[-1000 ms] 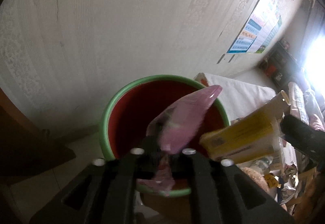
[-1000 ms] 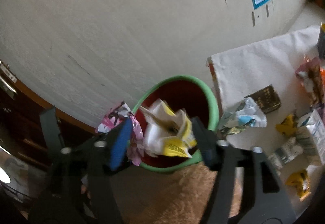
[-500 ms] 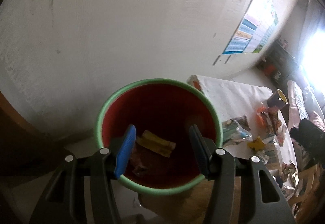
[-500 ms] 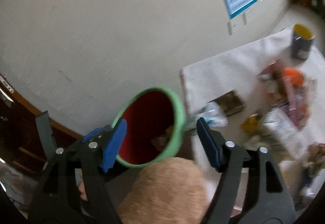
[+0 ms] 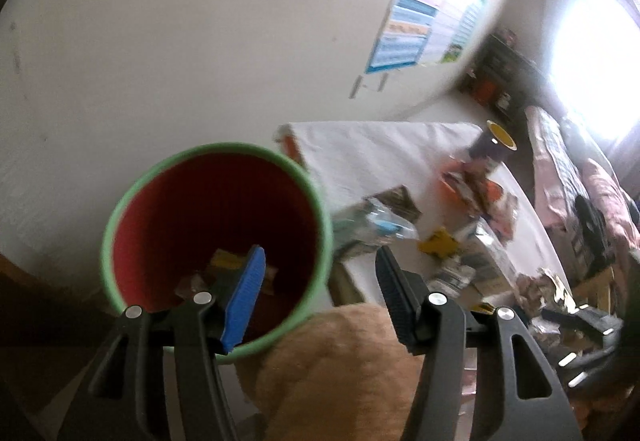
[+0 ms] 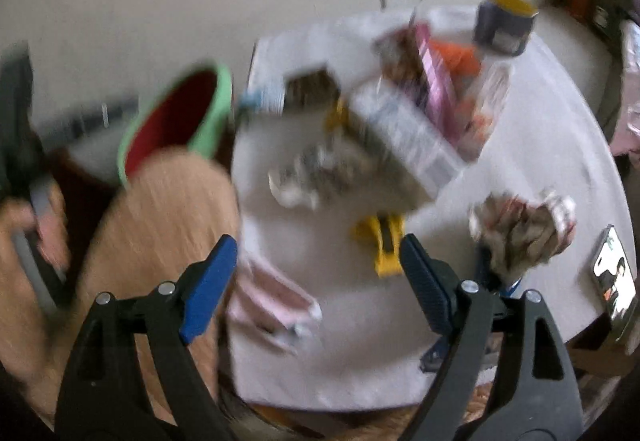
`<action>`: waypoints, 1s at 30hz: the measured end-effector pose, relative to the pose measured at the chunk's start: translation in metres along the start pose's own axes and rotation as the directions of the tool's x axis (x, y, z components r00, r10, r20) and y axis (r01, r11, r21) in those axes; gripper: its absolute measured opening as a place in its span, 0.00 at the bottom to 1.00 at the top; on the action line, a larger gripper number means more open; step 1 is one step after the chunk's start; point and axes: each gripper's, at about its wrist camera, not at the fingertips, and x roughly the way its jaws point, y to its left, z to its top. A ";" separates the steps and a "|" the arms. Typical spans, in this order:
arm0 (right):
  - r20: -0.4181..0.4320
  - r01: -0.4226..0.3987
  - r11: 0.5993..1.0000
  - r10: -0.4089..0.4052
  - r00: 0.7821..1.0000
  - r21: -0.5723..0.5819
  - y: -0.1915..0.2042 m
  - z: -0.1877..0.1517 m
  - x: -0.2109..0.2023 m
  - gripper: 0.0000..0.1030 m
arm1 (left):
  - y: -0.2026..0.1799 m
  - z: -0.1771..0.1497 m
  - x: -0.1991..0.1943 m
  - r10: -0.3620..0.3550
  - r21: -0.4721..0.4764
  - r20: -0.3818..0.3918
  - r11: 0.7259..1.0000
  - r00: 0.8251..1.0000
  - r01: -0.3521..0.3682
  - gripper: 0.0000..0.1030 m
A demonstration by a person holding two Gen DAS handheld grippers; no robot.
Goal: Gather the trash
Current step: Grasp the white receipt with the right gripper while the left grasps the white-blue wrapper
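Note:
The trash bin (image 5: 120,225), red inside with a green rim, stands beside the table and holds yellow and brown scraps (image 5: 224,261). My left gripper (image 5: 320,261) hangs over the bin's right rim, jaws opening, nothing between them. In the blurred right wrist view my right gripper (image 6: 318,245) hovers above the white-clothed table (image 6: 540,121), jaws also opening and empty. A yellow wrapper (image 6: 384,241) lies just beyond its fingertips and a pink wrapper (image 6: 272,297) lies to its left. The bin (image 6: 212,113) sits off to the left.
More litter covers the table: a grey box (image 6: 400,141), a crumpled wrapper (image 6: 524,233), a dark cup with a yellow inside (image 6: 504,21) and orange packets (image 6: 456,57). A phone (image 6: 612,281) lies at the right edge. A tan cloth-covered shape (image 6: 160,221), perhaps a knee, sits between bin and table.
A pink wrapper left my left gripper and a yellow-white wrapper left my right one, both over the bin. Both grippers then swung right, the right one out over the table, jaws wider.

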 end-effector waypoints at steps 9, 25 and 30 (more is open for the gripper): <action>-0.204 -0.160 0.986 0.145 0.968 -0.055 0.003 -0.026 0.071 0.69 | -0.032 -0.004 -0.003 -0.002 0.083 -0.026 0.997 1.000 0.005 0.58; 0.086 -0.082 0.982 0.068 0.994 0.170 -0.022 -0.066 -0.012 0.14 | -0.109 -0.015 0.051 -0.074 0.236 -0.200 0.964 0.977 0.122 0.58; 0.090 -0.090 0.975 0.073 0.993 0.204 -0.030 -0.076 -0.025 0.14 | -0.128 -0.009 0.069 -0.058 0.275 -0.228 0.954 0.972 0.122 0.56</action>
